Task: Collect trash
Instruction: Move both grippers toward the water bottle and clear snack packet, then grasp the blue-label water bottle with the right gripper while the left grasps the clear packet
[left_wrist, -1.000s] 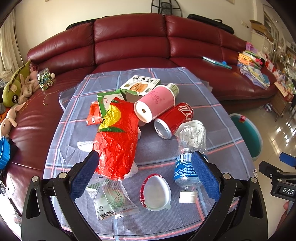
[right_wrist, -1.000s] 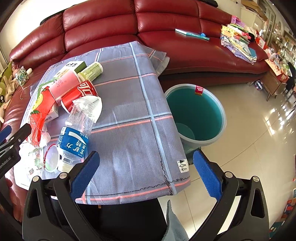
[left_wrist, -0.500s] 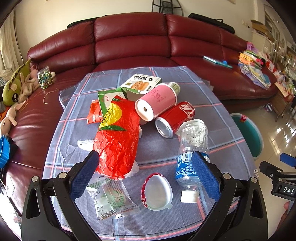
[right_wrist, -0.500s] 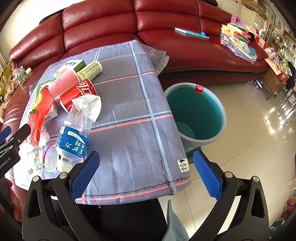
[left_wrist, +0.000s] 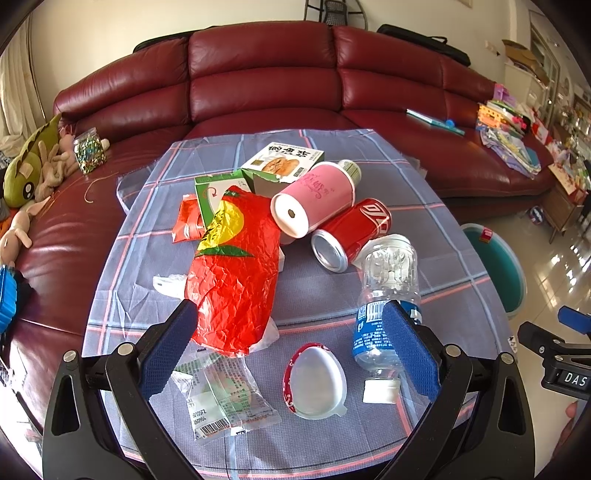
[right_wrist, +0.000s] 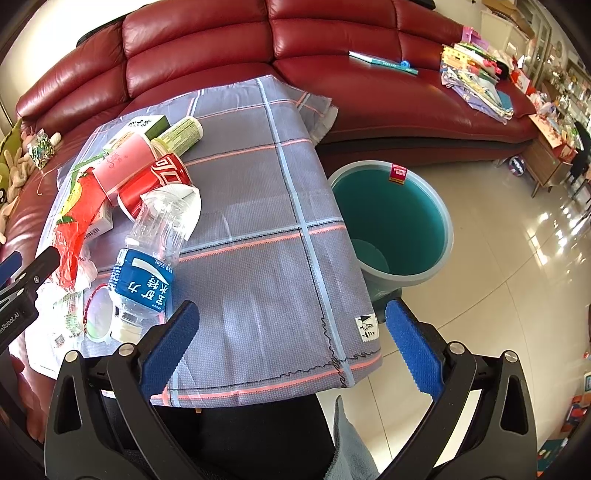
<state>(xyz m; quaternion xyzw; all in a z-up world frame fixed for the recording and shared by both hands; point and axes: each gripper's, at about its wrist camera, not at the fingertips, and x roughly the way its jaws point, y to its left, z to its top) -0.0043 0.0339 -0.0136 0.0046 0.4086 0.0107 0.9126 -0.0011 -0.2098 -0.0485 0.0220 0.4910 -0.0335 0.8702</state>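
While lying flat, water bottle (left_wrist: 388, 295) points its cap (white) toward left gripper (left_wrist: 291, 347).

Glossy, crinkled red foil snack bag (left_wrist: 236, 273); clear ribbed plastic water bottle (left_wrist: 388, 295) with slick blue label; shiny red aluminium can (left_wrist: 351, 232); matt pink paper cup (left_wrist: 314, 199). Coarse woven grey plaid cloth (right_wrist: 266, 236) over the table; smooth teal plastic bin (right_wrist: 439, 218); glossy maroon leather sofa (left_wrist: 258, 70).

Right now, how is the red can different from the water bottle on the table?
The red can is opaque metal; the water bottle is clear plastic with a blue label. The can is shorter, the bottle longer. The can leans against the pink cup; the bottle lies nearer the left gripper. Both lie on their sides.
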